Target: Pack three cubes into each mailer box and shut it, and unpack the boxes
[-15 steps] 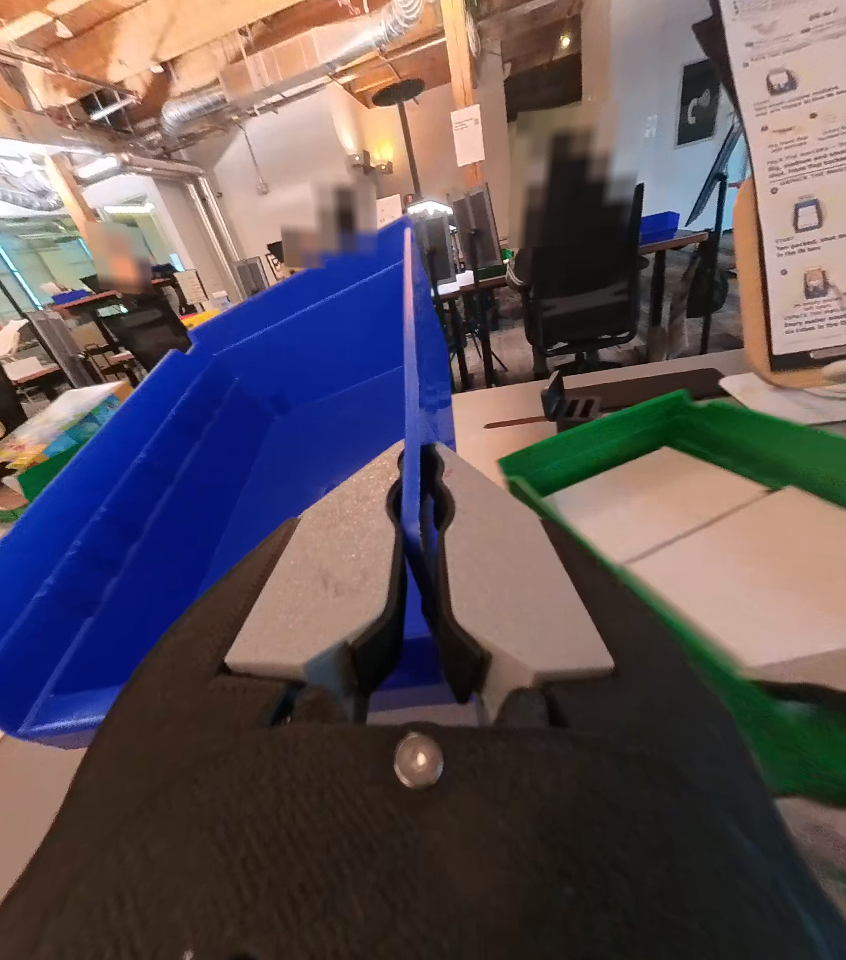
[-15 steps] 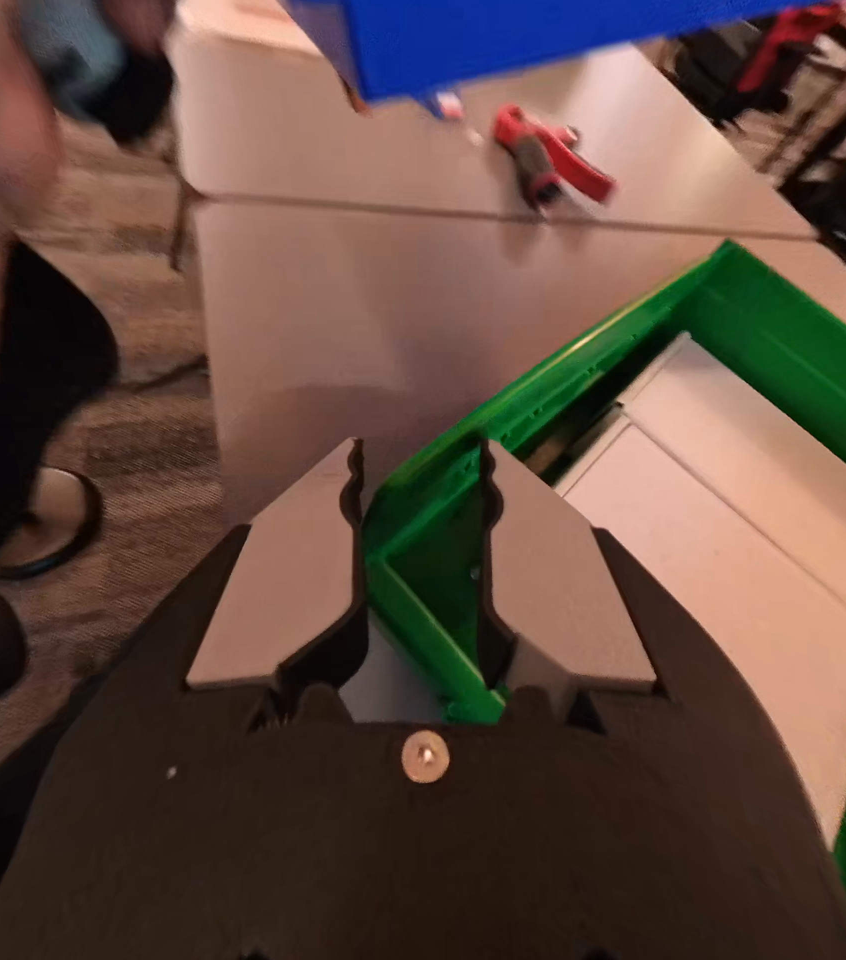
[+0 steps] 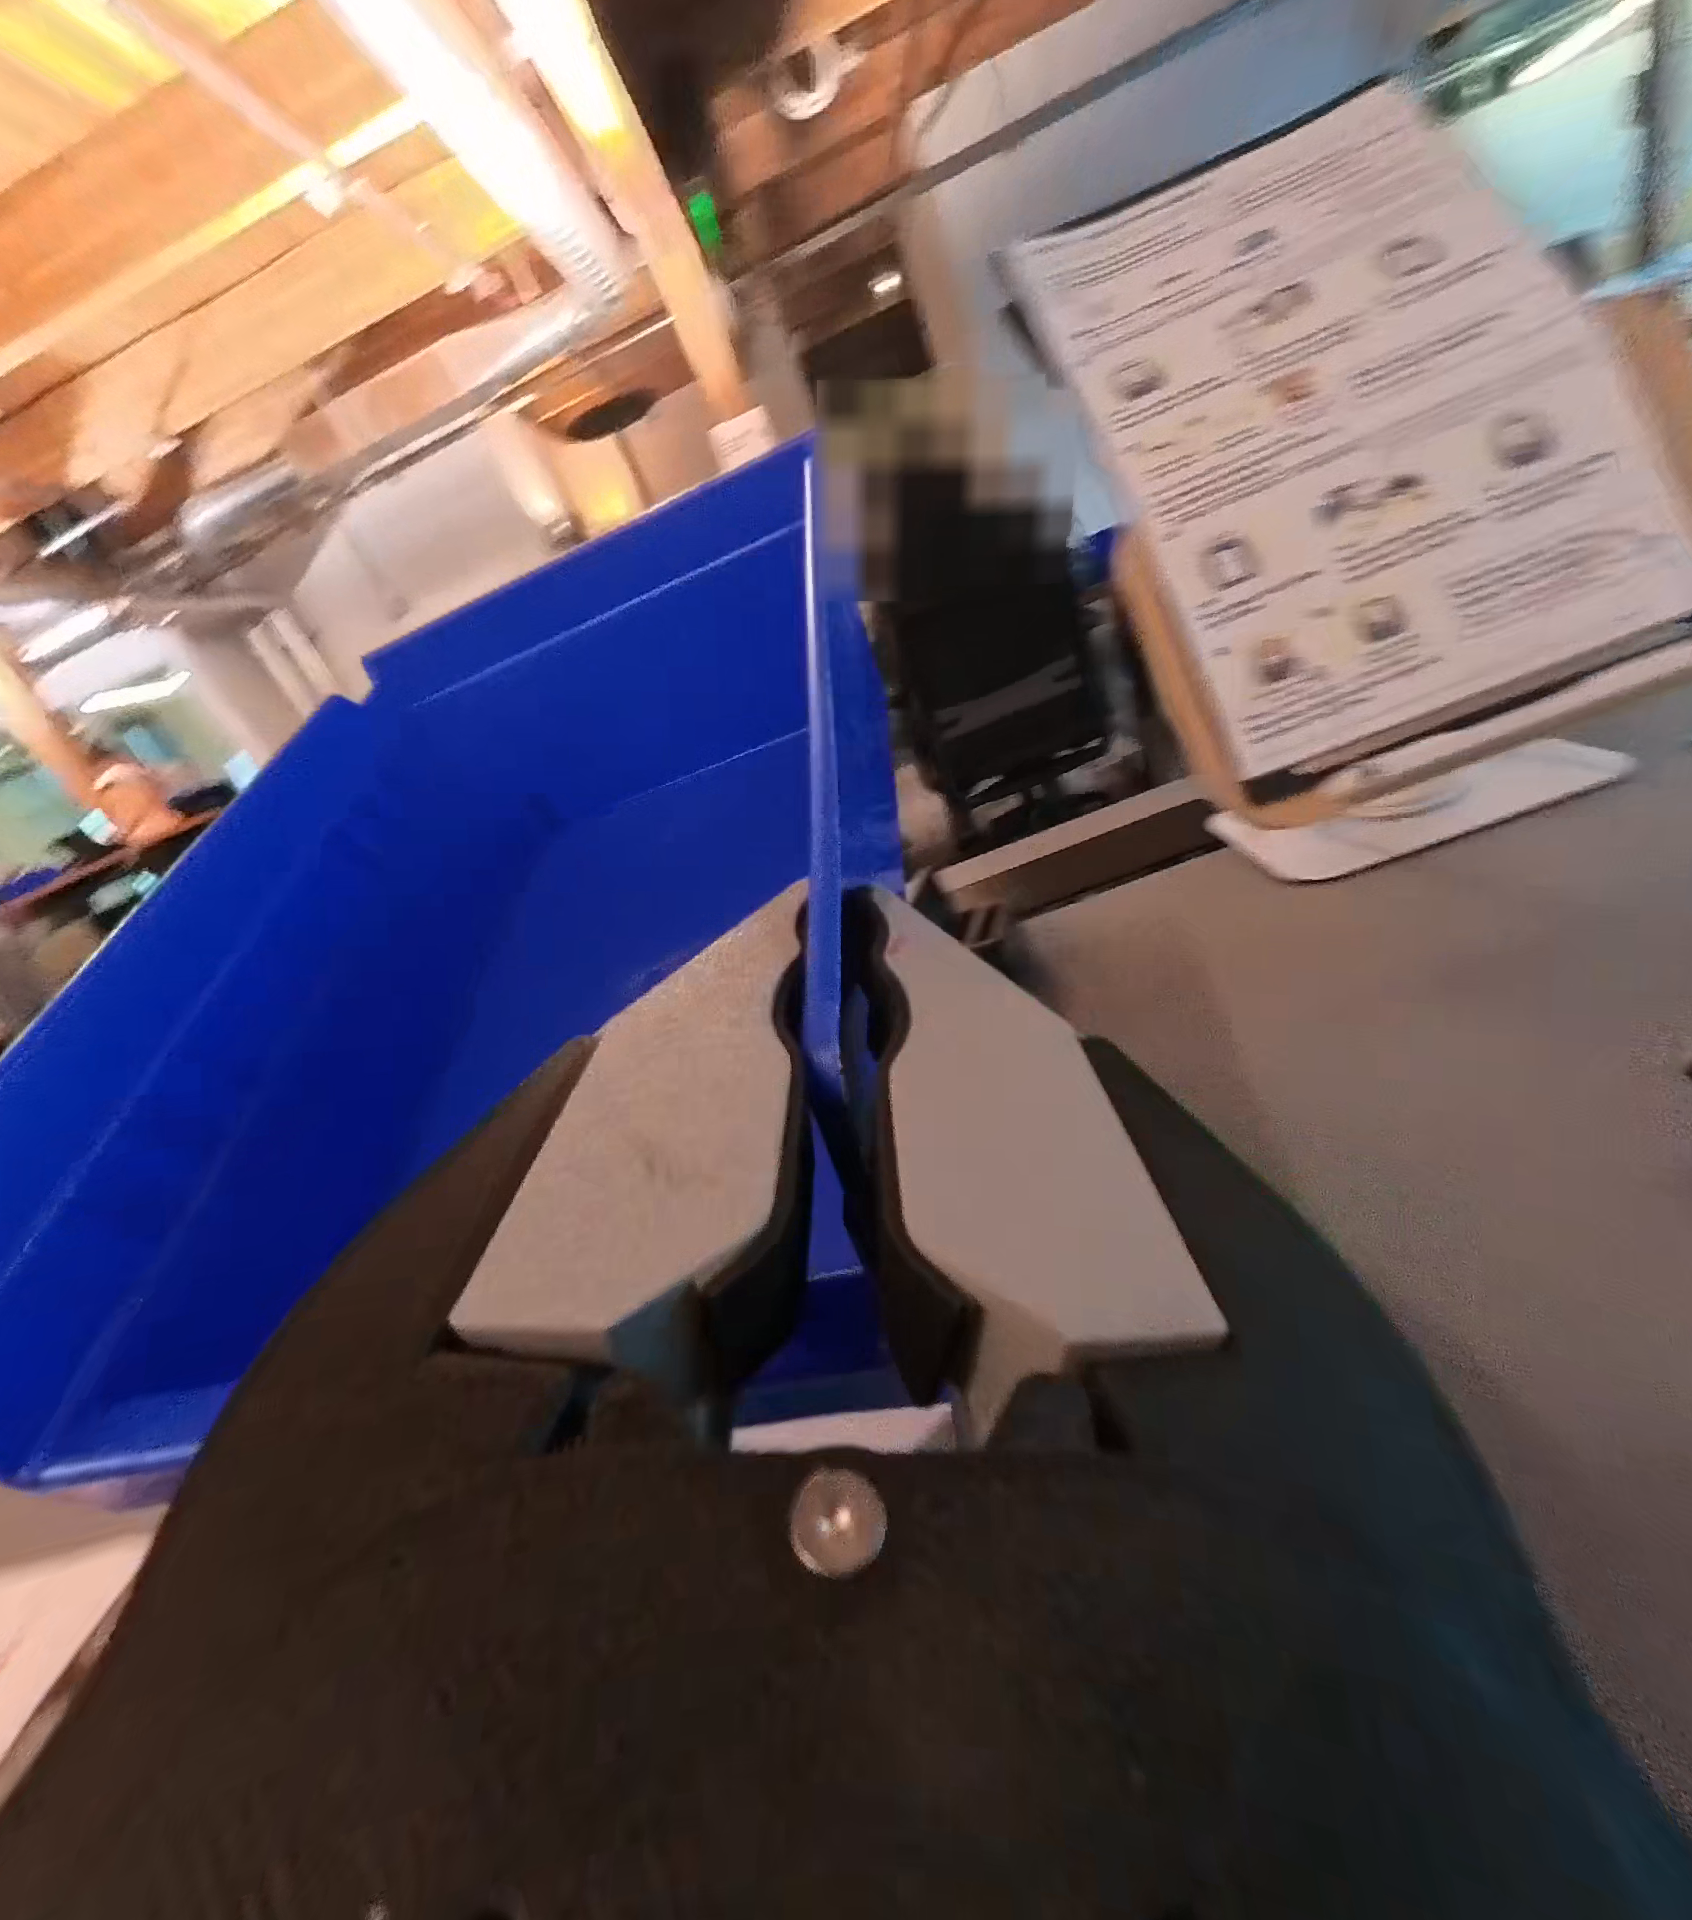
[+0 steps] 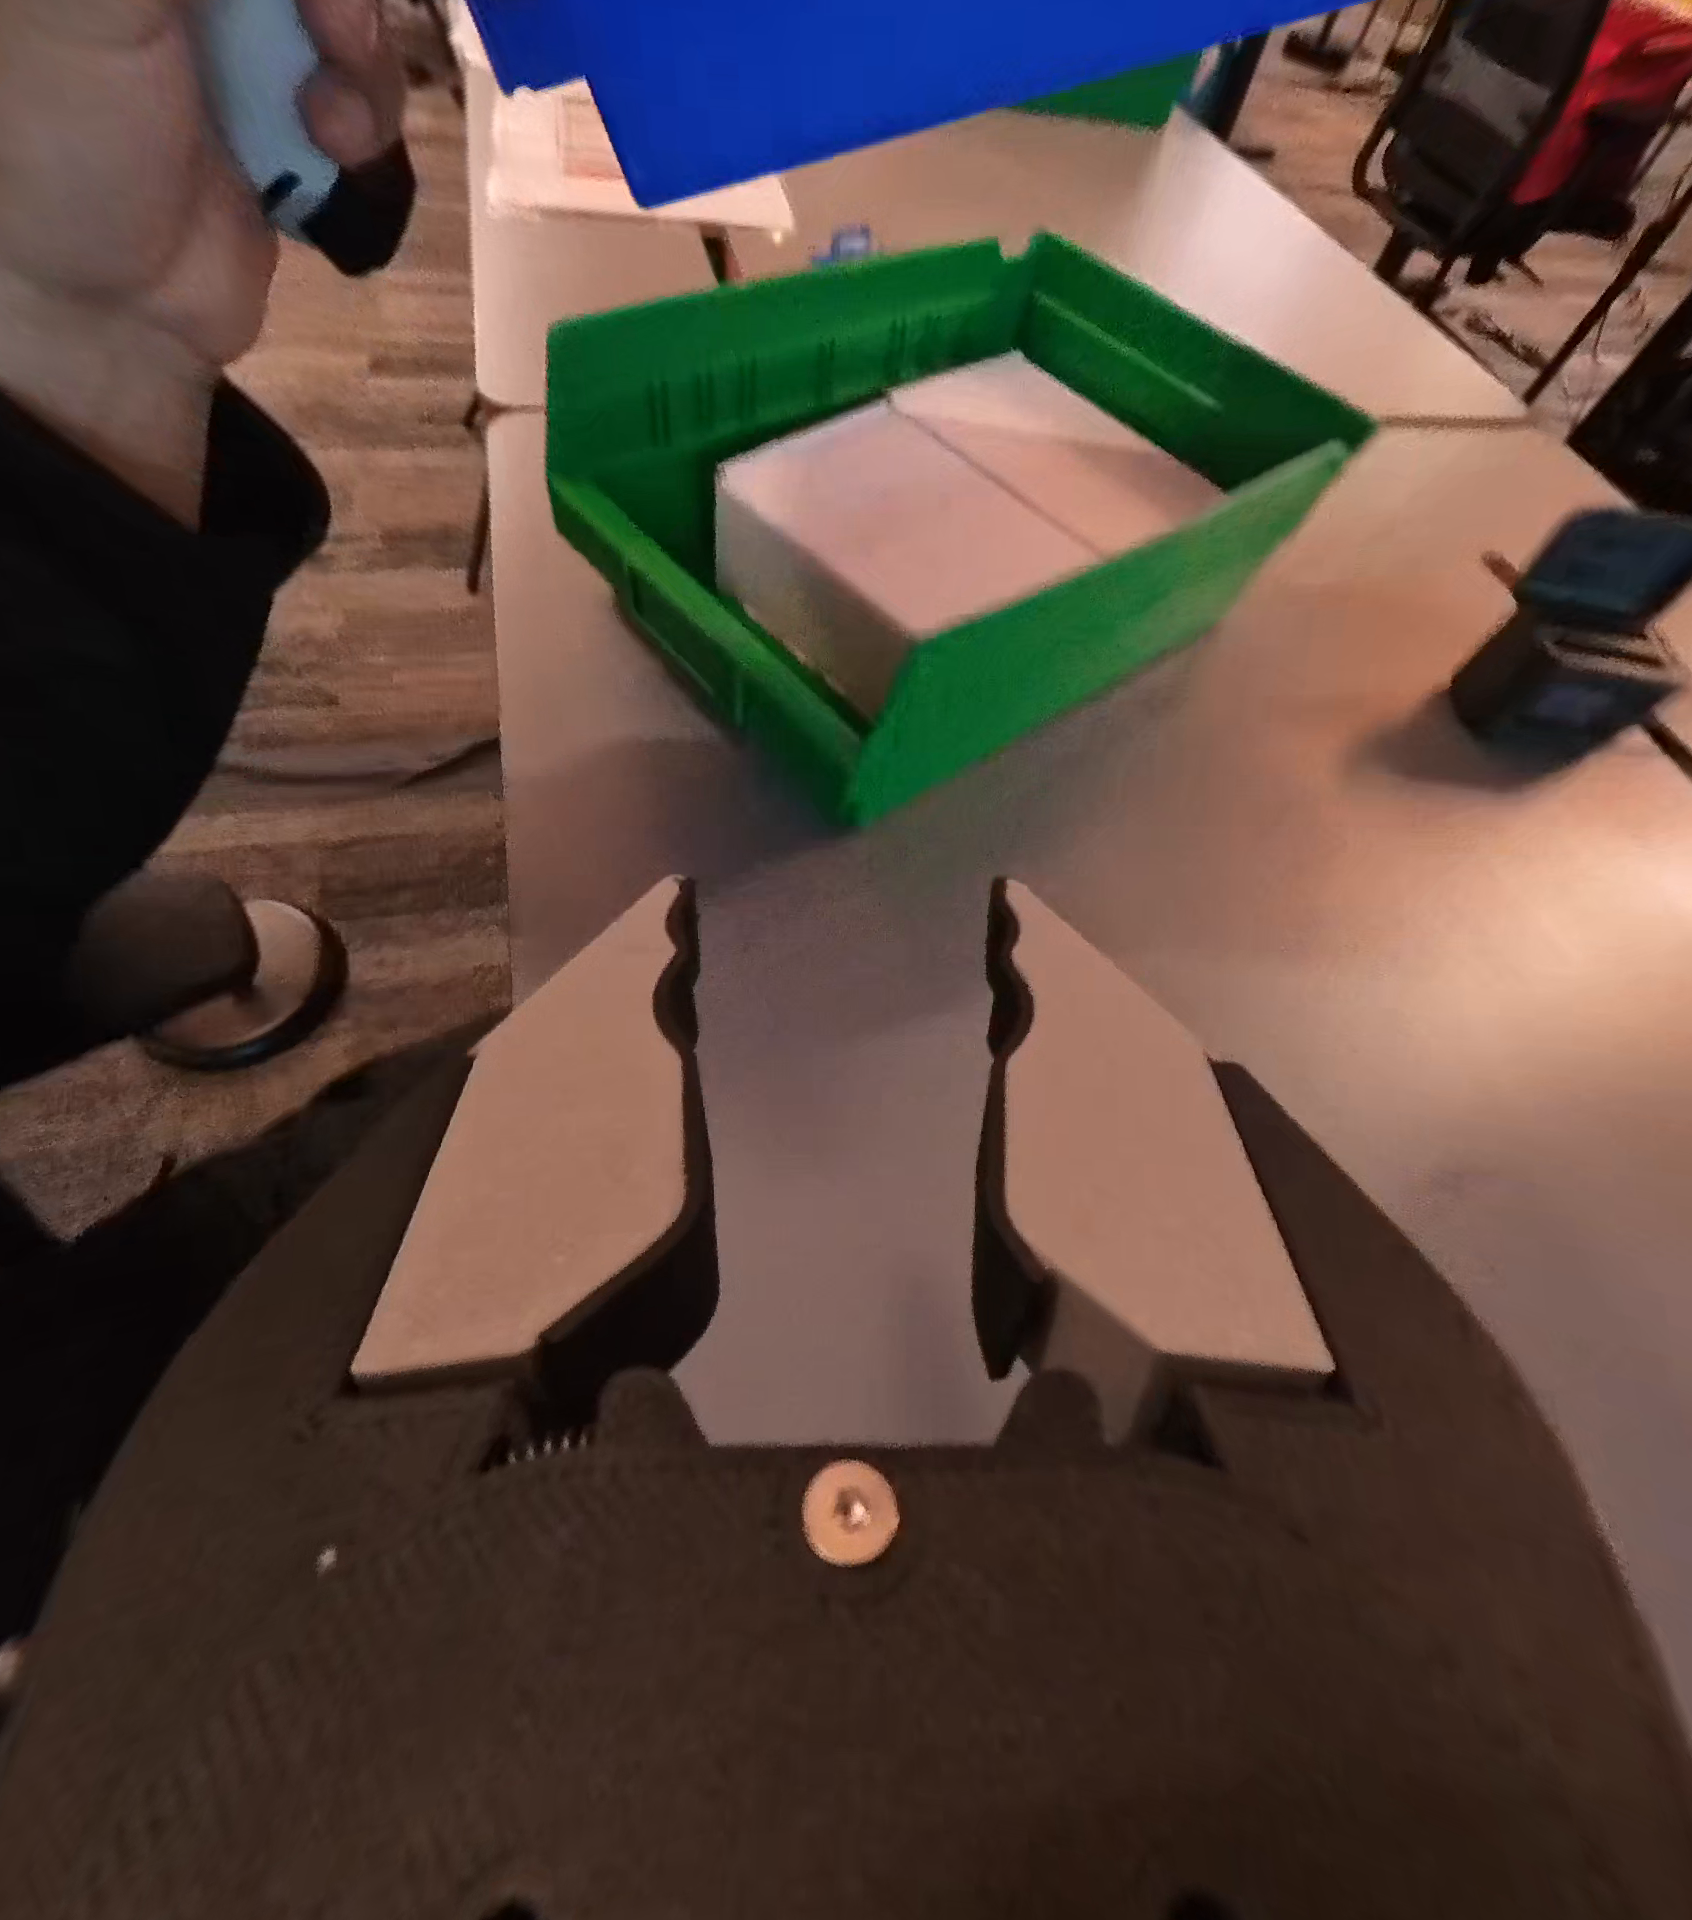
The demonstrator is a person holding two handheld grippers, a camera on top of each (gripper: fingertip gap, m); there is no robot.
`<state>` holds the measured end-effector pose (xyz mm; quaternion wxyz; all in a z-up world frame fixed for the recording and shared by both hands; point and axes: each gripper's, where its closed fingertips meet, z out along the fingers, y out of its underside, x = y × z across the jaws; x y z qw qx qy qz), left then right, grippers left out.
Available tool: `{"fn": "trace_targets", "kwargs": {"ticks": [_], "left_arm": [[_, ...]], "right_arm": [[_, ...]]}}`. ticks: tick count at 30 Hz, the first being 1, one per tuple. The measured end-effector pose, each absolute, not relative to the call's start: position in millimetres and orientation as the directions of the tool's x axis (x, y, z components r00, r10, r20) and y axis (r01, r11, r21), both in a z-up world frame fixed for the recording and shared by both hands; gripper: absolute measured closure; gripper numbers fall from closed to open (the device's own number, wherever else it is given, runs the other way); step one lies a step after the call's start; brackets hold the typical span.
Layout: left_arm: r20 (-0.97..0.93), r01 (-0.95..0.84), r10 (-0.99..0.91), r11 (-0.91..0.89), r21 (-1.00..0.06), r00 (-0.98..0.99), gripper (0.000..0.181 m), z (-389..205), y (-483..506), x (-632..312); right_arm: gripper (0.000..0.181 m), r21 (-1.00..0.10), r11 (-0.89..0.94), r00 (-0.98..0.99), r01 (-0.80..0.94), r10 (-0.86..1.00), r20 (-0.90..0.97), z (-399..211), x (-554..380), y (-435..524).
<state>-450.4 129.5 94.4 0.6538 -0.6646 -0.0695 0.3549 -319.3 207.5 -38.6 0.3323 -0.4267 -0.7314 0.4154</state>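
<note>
Pinching the blue bin's (image 3: 468, 935) side wall, the left gripper (image 3: 837, 925) has its jaws closed; its base is hidden. Right gripper (image 4: 842, 935), jaws apart, hovers over the surface (image 4: 1289, 935). Two shut mailer boxes (image 4: 935, 520) fill the blurred green bin (image 4: 1029, 675), upper centre.

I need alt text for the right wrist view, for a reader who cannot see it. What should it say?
The open right tongs hang empty over a grey table. Beyond them on the table stands a green plastic bin holding two closed white mailer boxes side by side. A blue plastic bin is above it at the top edge, and a small dark device sits to the right.
</note>
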Motion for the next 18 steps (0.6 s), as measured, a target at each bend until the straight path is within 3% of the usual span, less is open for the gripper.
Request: {"fn": "trace_targets", "kwargs": {"ticks": [4, 9, 14, 18], "left_arm": [[-0.438, -0.435, 0.321, -0.085, -0.896, 0.84, 0.179, 86.5, 195.5, -367.1], [-0.38, -0.38, 0.009, -0.026, -0.925, 0.925, 0.179, 47.9, 265.4, -267.4], [-0.264, -0.279, -0.137, -0.109, -0.954, 0.955, 0.179, -17.4, 327.9, -202.6], [-0.179, -0.211, -0.221, -0.13, -0.969, 0.959, 0.177, -50.4, 357.9, -156.4]], "right_arm": [[0.136, -0.888, 0.287, -0.455, 0.359, 0.885, 0.102, -37.1, -249.5, 253.0], [0.128, -0.895, 0.247, -0.266, 0.371, 0.952, 0.152, -13.7, -192.6, 331.6], [0.136, -0.931, 0.187, -0.093, 0.313, 0.982, 0.166, 19.4, -156.5, 387.9], [0.134, -0.937, 0.144, -0.089, 0.319, 0.989, 0.122, 15.6, -147.1, 397.5]]}}
